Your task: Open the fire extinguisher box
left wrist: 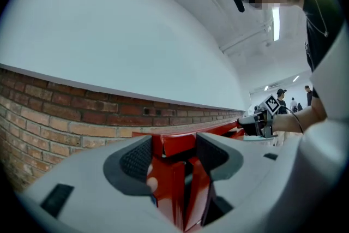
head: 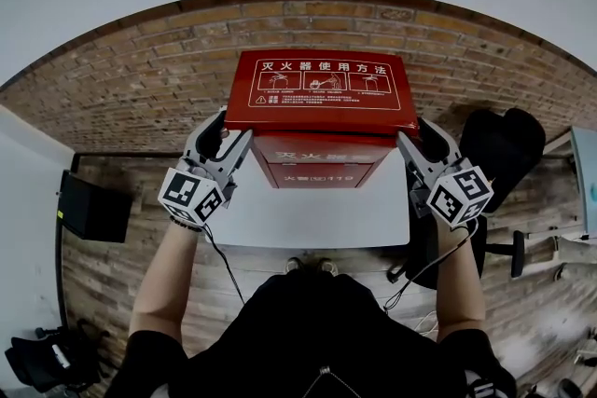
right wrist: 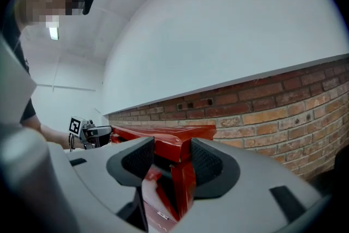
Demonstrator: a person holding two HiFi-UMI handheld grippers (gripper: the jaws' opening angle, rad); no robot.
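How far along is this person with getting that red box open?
Only just begun. Done: the left gripper and right gripper sit at the two front corners of the lid. In hand: each is clamped on its edge. To do: the lid looks still down on the box, so raising it remains.

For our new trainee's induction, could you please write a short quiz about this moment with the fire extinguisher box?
1. True or false: the red fire extinguisher box stands on the floor.
2. What do the left gripper and the right gripper both clamp? A) the box's lid B) a cable C) a table leg
3. Fill in: the wall behind the box is made of ____.
Key: 1 false, it stands on the white table; 2 A, one gripper at each side edge of the lid; 3 brick.
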